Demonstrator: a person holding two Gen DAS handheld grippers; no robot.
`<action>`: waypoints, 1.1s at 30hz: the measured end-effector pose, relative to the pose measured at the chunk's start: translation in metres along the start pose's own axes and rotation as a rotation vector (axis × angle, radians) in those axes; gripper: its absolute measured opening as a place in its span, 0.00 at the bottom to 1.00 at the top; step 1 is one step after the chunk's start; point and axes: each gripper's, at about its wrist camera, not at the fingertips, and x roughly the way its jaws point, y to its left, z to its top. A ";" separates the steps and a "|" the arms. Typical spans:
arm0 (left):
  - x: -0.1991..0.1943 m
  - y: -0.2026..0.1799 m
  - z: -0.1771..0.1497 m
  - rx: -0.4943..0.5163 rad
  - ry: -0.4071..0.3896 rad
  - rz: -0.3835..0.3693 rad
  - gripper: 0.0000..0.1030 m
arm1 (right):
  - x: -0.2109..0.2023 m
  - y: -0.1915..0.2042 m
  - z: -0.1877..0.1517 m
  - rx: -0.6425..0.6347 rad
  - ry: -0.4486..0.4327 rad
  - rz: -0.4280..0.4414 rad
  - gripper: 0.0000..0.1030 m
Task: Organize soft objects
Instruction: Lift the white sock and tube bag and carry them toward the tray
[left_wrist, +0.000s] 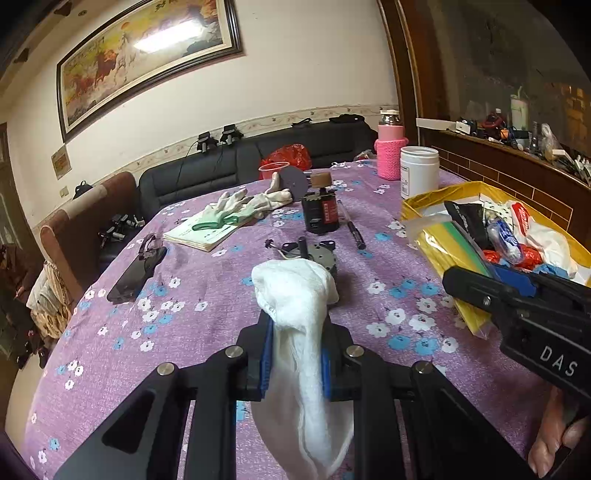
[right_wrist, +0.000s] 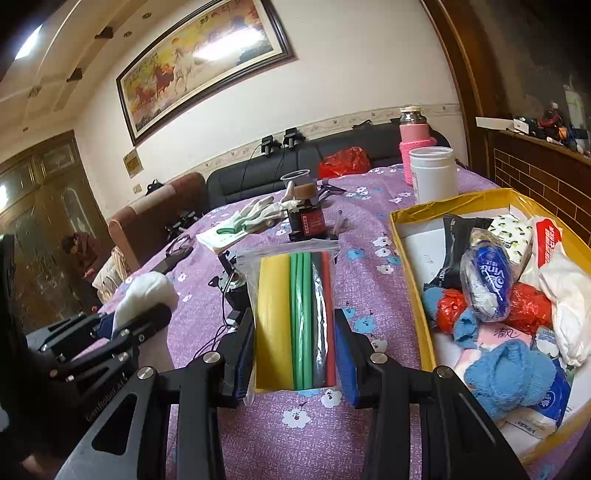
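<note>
Left tongs (left_wrist: 297, 363) pinching a soft white cloth sock (left_wrist: 299, 314), raised above the purple floral worktop (left_wrist: 207, 295). Right tongs (right_wrist: 295, 354) clamped around a clear plastic bag of coloured strips (right_wrist: 295, 314), just left of the yellow cardboard box (right_wrist: 410, 266).

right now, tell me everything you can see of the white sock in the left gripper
The sock is white, soft, fuzzy terry-like knit, limp and creased. The left gripper is shut on its middle, blue pads on the fingers pressing both sides. One bunched, rounded end sticks forward above the purple floral cloth; the other end hangs down toward the camera. In the right wrist view it shows as a white lump.
</note>
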 end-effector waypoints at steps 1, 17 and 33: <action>0.000 -0.001 0.000 0.003 0.000 0.001 0.19 | -0.002 -0.001 0.000 0.005 -0.003 0.002 0.41; -0.004 -0.046 0.037 0.031 -0.020 -0.105 0.19 | -0.027 -0.042 0.015 0.197 -0.070 -0.029 0.41; 0.023 -0.153 0.097 0.035 0.027 -0.381 0.20 | -0.073 -0.156 0.083 0.348 -0.191 -0.285 0.41</action>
